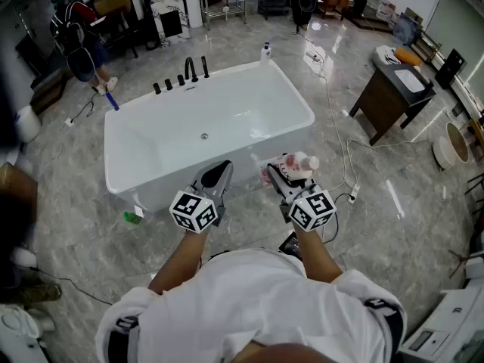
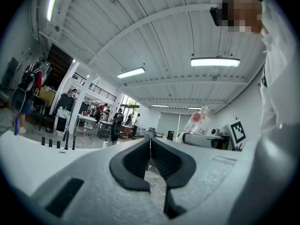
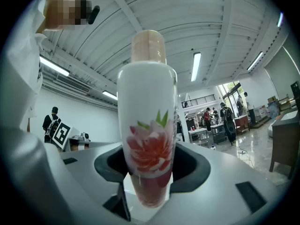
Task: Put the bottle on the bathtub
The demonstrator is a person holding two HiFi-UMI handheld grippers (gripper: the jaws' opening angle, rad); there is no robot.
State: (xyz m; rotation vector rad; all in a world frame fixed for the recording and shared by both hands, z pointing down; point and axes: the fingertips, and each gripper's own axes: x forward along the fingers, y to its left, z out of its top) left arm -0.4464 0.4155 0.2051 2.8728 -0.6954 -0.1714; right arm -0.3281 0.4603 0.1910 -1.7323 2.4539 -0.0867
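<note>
A white bottle with a red flower print and a beige cap [image 3: 148,125] stands between the jaws of my right gripper [image 3: 149,170], which is shut on its lower body. In the head view that bottle [image 1: 296,165] lies tipped to the right in the right gripper [image 1: 280,174], just off the near right corner of the white bathtub [image 1: 266,142]. My left gripper [image 1: 217,177] hovers by the tub's near rim, shut and empty; its dark pads [image 2: 136,162] meet along a thin line. From the left gripper view the bottle [image 2: 198,122] shows to the right.
Black taps [image 1: 189,71] and a small white bottle [image 1: 265,52] sit on the tub's far rim. A green item [image 1: 133,218] lies on the marble floor by the near left corner. A dark wooden washstand [image 1: 393,91] stands right, with cables [image 1: 340,150] on the floor. A person with a backpack [image 1: 79,40] stands far left.
</note>
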